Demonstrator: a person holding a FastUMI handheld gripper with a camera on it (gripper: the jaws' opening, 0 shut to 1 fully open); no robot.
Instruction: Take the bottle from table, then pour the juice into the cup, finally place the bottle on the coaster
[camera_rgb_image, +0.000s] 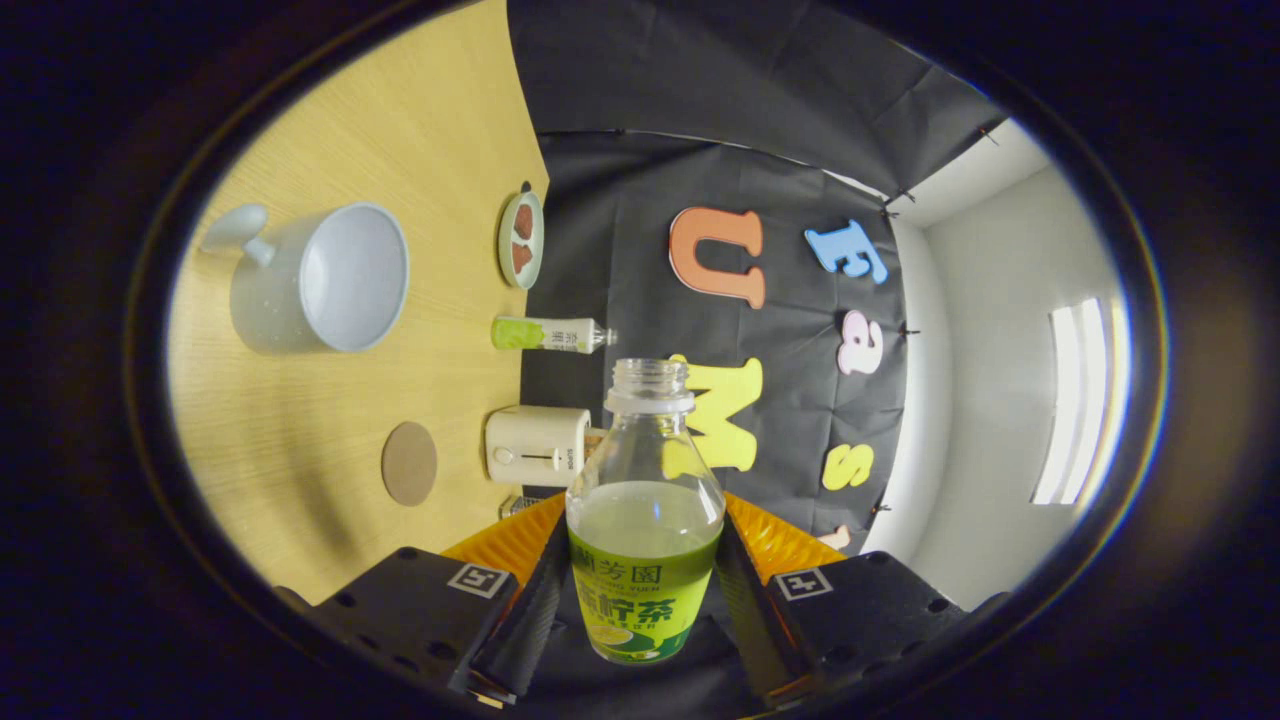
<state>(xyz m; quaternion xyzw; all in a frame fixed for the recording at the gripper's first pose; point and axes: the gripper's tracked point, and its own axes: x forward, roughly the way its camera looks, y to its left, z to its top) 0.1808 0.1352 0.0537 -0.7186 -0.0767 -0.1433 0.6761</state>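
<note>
The tongs (645, 590) are clamped on the bottle (645, 520), one finger pressing each side of its labelled lower body, so the bottle sits squarely between them. The bottle is uncapped, its open neck pointing away from the fingers, and green juice fills roughly its lower half with a level surface just above the label; the upper part is clear. The whole view is rolled sideways, so the wooden table (400, 130) appears as a plane on the left and the black cloth wall on the right. On the table, well apart from the bottle, lies the pale cup (325, 278) with a handle, its mouth facing the camera and its inside looking empty. Nearer the fingers is the round brown coaster (409, 463), bare on the wood. Along the table's far edge by the wall stand a small dish (521, 240) with reddish pieces in it, a second small bottle (550, 334) with a green base, and a cream-white appliance (535, 446) just beside the held bottle's shoulder.
</note>
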